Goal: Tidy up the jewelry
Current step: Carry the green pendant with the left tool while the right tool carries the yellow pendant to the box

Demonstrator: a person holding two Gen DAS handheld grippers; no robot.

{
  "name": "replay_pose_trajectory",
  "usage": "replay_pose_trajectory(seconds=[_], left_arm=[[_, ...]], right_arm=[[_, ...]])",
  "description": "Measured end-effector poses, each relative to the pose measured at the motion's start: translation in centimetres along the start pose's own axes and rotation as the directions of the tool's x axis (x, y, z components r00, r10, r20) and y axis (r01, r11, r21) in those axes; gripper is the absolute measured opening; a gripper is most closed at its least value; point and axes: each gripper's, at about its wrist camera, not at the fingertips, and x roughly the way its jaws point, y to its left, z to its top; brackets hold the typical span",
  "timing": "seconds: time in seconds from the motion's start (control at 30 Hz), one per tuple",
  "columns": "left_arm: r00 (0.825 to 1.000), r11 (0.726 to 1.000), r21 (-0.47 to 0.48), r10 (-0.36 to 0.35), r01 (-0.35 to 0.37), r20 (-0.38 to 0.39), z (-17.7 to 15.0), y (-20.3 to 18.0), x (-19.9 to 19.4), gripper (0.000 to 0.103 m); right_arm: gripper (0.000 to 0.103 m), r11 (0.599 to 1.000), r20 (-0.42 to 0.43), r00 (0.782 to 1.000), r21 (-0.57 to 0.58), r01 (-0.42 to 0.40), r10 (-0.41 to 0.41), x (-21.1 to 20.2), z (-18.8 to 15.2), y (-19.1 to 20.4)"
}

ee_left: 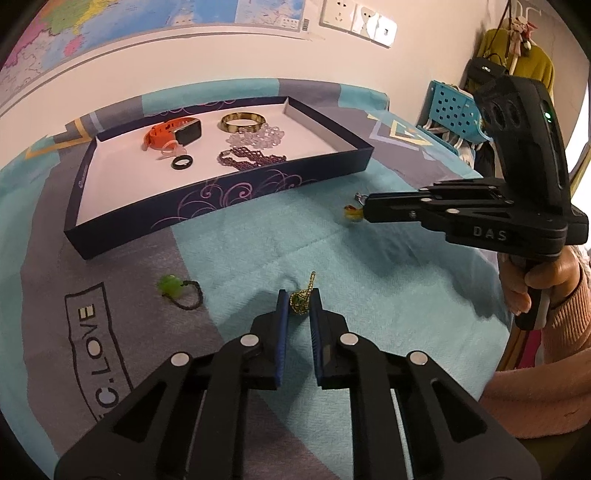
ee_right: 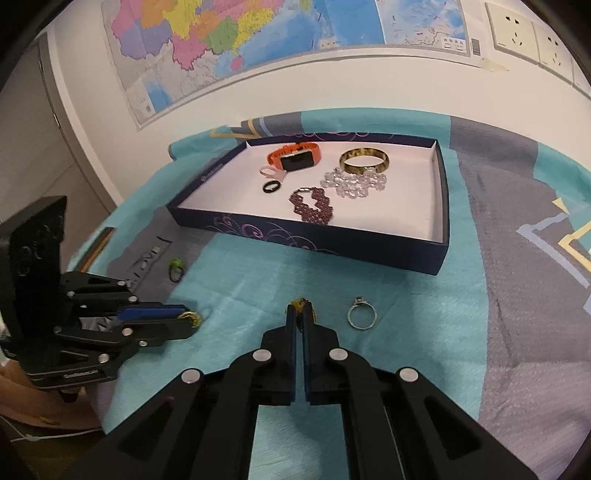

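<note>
A dark blue tray (ee_left: 221, 197) (ee_right: 310, 242) holds an orange watch (ee_left: 173, 133), a gold bangle (ee_left: 242, 122), clear beads (ee_left: 258, 138), a purple bracelet (ee_left: 251, 158) and a black ring (ee_left: 181, 161). My left gripper (ee_left: 299, 301) (ee_right: 190, 319) is closed around a small green-and-gold piece (ee_left: 300, 301) on the cloth. My right gripper (ee_right: 300, 310) (ee_left: 364, 210) is shut on a small yellow piece (ee_right: 301, 304) (ee_left: 351, 213). A silver ring (ee_right: 362, 314) lies just right of it. A green charm on a black loop (ee_left: 177, 290) (ee_right: 176, 267) lies on the left.
A teal and grey blanket (ee_left: 258, 240) covers the surface. A wall with a map (ee_right: 258, 44) and sockets (ee_right: 517, 29) stands behind the tray. A blue perforated basket (ee_left: 454, 107) and hanging clothes (ee_left: 517, 62) are at the far right.
</note>
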Motion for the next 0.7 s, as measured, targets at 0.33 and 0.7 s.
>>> replay_pose_trajectory(seconds=[0.33, 0.7], left_arm=[[1.0, 1.0, -0.025, 0.006, -0.005, 0.028, 0.5, 0.7, -0.9, 0.012], [0.997, 0.999, -0.028, 0.029, -0.027, 0.069, 1.6, 1.2, -1.9, 0.012]], right_arm=[[0.002, 0.999, 0.03, 0.999, 0.016, -0.031, 0.031, -0.9, 0.5, 0.1], [0.002, 0.999, 0.067, 0.997, 0.019, -0.036, 0.035, -1.5, 1.7, 0.1]])
